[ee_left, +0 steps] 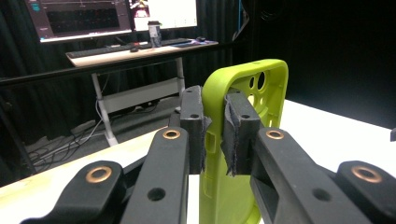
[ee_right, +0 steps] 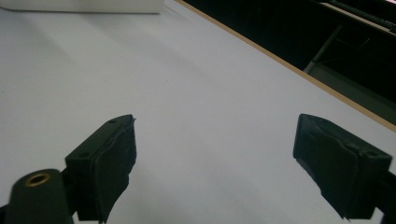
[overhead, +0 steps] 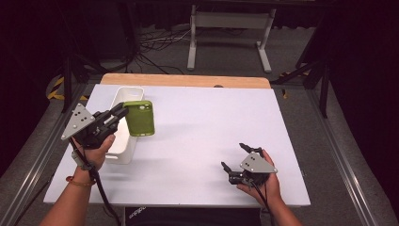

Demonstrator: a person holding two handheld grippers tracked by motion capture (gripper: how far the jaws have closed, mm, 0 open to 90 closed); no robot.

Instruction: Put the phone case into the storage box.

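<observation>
1. At the left of the high view, my left gripper [overhead: 117, 114] is clenched on a lime-green phone case [overhead: 139, 117], pinching one long edge of it.
2. The case hangs over the right rim of the white bin [overhead: 123, 149], lifted above the white table [overhead: 202, 122] at centre-left of the frame.
3. The risk, as I judge it: my pads [ee_left: 238, 135] bite only a thin side wall, so the soft case could flex, pivot or slip out if I swing or tilt my hand quickly (a rim grip gives little resistance to twisting).
4. If it dropped now it might strike the bin's rim and bounce onto the table instead of falling inside.
5. The case itself is a matte, rubbery shell with rounded corners, a raised lip and round camera cut-outs near its far end.
6. At the lower right of the high view, my right gripper [overhead: 236, 159] rests low over bare table, jaws spread wide and holding nothing.
</observation>
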